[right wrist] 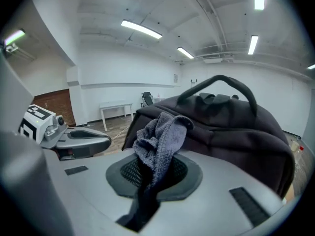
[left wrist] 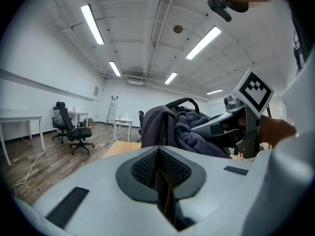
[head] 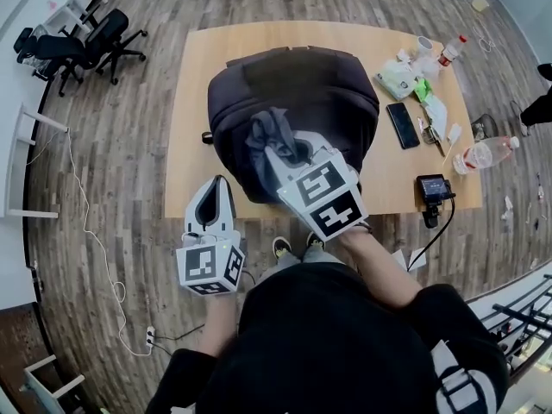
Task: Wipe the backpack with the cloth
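Jaws of the right gripper [right wrist: 155,170] are clamped on the grey cloth [right wrist: 160,140], which bunches up out of the pinch. In the head view this gripper [head: 278,155] holds the cloth [head: 269,129] against, or just short of, the near upper side of the backpack [head: 332,102]; I cannot tell whether it touches. The left gripper [left wrist: 158,170] has its jaws closed on nothing and hangs off the surface's [head: 194,102] near edge, at about 7 o'clock from the pack [head: 217,190].

The wiping stroke looks about to start. It would go best with the loose bunch pressed flat to the fabric and drawn in long, overlapping passes. The pinch should stay firm so the cloth does not pull free. The soft pack may slide or sag under pressure, so the empty left gripper could brace its 9 o'clock flank.

The black backpack [right wrist: 231,127] sits mid-surface. It seems to stand upright, its carry handle [right wrist: 231,85] arched on top. Its long axis then rises from the surface, with a broad face towards the person at 6 o'clock.
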Motion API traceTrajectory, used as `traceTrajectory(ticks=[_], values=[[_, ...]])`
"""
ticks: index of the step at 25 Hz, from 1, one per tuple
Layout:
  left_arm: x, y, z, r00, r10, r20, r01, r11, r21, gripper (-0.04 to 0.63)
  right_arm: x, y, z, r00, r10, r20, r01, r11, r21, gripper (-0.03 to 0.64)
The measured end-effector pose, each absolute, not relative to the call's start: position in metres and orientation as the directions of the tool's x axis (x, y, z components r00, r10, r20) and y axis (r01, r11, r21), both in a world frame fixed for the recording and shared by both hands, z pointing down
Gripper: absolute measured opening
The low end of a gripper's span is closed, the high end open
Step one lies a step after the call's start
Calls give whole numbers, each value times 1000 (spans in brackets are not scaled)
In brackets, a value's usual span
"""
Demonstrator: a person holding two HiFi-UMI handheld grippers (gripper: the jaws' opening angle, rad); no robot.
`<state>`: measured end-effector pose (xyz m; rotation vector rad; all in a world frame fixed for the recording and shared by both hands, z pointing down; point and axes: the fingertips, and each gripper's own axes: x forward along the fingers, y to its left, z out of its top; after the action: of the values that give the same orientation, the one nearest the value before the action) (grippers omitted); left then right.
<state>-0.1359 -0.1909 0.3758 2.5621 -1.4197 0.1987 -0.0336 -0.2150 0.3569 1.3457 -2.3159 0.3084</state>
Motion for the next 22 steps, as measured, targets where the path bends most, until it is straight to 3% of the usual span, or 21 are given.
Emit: traceTrajectory(ticks=[7,13,22], values=[[-150,-187,376,506,-834,219,-862,-493,114,17,-85,-233,311,-490,-790,369,-809,569,145,51],[-151,-186,369,508,-836,206,-861,-495,115,17,-71,-255,303,-382,-848,367,-813,498,302,51],[-139,-186,372,537,-818,208,-844,-524,117,17,41,-275,295,-101,-921,375,-852,275,446,51]])
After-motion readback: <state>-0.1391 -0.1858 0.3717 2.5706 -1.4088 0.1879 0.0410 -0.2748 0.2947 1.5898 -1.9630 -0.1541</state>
